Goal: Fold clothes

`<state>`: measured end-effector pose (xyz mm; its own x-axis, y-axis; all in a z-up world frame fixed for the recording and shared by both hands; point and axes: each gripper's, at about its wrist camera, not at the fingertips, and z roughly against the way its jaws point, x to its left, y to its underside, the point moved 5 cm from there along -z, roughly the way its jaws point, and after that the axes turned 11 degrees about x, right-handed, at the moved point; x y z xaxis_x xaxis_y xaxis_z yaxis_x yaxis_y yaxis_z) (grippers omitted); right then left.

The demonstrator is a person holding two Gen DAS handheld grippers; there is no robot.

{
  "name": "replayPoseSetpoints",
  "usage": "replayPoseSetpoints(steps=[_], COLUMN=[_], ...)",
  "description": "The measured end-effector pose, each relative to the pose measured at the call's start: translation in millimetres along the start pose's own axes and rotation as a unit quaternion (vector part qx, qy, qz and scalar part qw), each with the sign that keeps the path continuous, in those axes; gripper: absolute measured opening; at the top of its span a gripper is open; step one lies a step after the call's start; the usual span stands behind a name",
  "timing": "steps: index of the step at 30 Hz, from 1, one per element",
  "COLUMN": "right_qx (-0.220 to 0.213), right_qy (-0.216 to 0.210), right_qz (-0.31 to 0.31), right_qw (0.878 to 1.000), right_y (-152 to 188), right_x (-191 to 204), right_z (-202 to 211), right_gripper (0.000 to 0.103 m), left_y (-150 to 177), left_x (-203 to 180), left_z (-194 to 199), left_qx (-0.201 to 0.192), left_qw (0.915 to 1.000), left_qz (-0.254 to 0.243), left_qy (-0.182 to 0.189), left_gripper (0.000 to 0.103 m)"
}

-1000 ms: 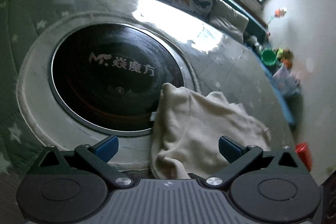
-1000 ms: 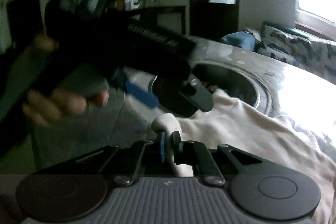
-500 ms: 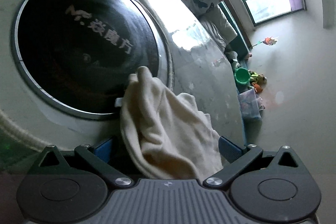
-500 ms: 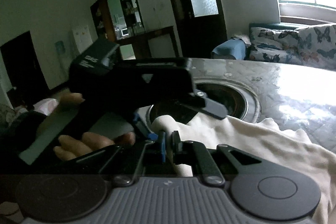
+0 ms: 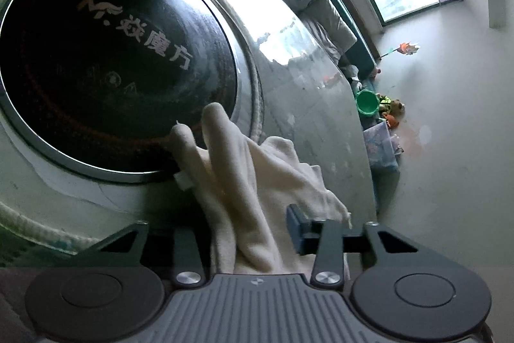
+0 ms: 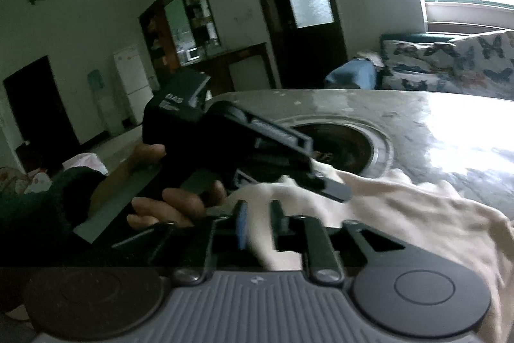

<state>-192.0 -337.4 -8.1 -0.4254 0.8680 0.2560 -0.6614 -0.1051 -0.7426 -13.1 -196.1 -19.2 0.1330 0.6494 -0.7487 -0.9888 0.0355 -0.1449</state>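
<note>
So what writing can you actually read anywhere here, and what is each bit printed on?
"M" logo with "焱魔方": pale lettering on the dark round cooktop set in the table.
"DAS": white letters on the body of the left gripper, seen from the right wrist; the smaller lines under it are too blurred to read.
Nothing on the cream garment or elsewhere is readable.

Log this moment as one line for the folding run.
left gripper: closing on cream garment | right gripper: opening, cloth between | table: garment unfolded
</note>
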Motion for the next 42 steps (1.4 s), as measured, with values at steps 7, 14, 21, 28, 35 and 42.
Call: replayPoseSetpoints(steps=[7, 14, 21, 28, 35, 42], right_qx=[-0.013, -0.009, -0.017, -0.011, -0.037, -0.071], right_qy=[0.080, 0.175, 0.164, 0.161, 0.164, 0.192], right_qz=[-0.054, -0.169, -0.241, -0.234, -0.228, -0.209], right_qw=[0.995, 0.970, 0.957, 0.959, 0.959, 0.956], right_y=[11, 36, 58, 51, 50, 39], right_x=[-51, -144, -190, -185, -172, -167], right_z=[28, 51, 44, 32, 47, 84], right_gripper=[0.060, 0.065, 0.065, 0.027, 0.012, 0.012], left_y=[2, 3, 2, 3, 3, -1], left_x=[-4, -8, -13, -16, -24, -61], left_z=[1, 0, -2, -2, 2, -9], left_qx=[-0.005, -0.006, -0.009, -0.013, -0.013, -0.001], left_qw=[0.9995, 0.9987, 0.9969, 0.9950, 0.9931, 0.9886], left_qz=[-0.024, -0.039, -0.059, -0.072, -0.088, -0.131], left_qy=[-0.018, -0.032, -0.052, -0.068, -0.077, -0.075], left_gripper=[0.035, 0.035, 0.036, 0.036, 0.036, 0.025])
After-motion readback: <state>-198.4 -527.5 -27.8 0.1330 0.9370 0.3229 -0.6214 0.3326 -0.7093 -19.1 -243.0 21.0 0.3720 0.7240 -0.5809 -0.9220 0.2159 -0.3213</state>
